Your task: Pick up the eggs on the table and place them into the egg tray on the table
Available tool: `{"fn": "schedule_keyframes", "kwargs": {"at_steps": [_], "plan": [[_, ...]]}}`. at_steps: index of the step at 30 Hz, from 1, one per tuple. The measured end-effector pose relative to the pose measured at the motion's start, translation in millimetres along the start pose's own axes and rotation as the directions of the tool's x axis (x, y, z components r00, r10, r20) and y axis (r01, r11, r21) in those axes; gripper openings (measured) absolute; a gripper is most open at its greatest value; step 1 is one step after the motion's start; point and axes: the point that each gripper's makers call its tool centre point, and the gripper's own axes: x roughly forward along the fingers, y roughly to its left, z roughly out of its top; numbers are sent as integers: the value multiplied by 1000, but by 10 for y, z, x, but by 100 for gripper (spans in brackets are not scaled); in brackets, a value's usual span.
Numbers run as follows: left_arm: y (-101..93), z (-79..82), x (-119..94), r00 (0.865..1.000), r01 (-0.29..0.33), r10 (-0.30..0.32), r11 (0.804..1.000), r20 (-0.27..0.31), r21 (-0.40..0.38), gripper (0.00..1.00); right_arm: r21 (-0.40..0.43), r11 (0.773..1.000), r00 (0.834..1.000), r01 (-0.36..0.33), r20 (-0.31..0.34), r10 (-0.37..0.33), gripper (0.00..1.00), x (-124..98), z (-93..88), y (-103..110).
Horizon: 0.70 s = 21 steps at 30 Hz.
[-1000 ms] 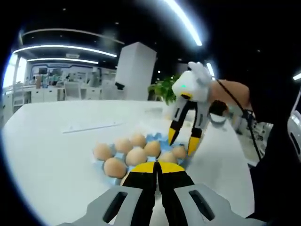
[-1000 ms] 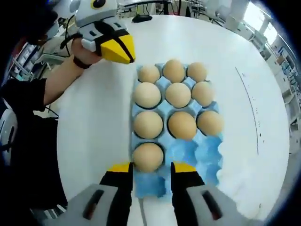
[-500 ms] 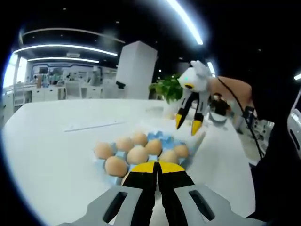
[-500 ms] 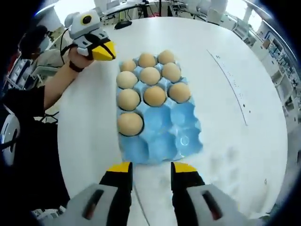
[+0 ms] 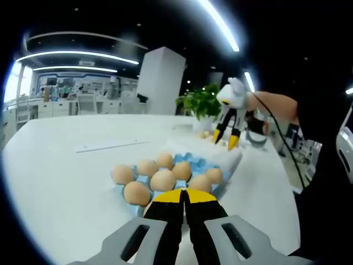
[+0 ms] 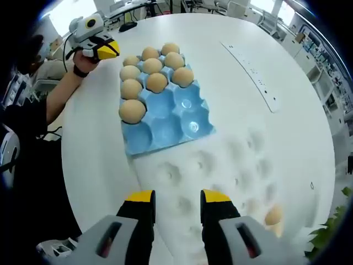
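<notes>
Here, looking down from the right gripper view at the blue egg tray [image 6: 165, 113] on the white table [image 6: 287, 143], with eight eggs [image 6: 149, 77] filling its far cups and the near cups bare. Holding the right gripper [image 6: 177, 197] above the table on the near side of the tray, jaws spread, gripping nothing. Hovering the left gripper [image 6: 105, 51] just beside the tray's far left corner, jaws pressed together. Leaving one loose egg [image 6: 272, 216] well apart from the tray, near a plant [image 5: 199, 103].
</notes>
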Motion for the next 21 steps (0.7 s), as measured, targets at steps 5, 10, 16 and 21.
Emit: {"fn": "schedule_keyframes", "kwargs": {"at_steps": [5, 10, 16, 21], "plan": [[12, -11, 9, 1000, -6, 6, 1000, -5, -1, 0, 35, 999, 1000, 9, -7, -9, 33, -33, -190, -65], [18, -21, 16, 1000, -10, 10, 1000, -7, -5, 0, 63, 998, 1000, 14, -8, -14, 33, -75, -331, -174], [2, -35, 43, 1000, -8, 8, 1000, -13, -1, 0, 92, 995, 999, 40, -29, -38, 33, -118, -513, -351], [-8, -45, 55, 1000, -7, 7, 1000, -16, 1, 0, 148, 987, 998, 64, -39, -59, 32, -153, -725, -489]]}}
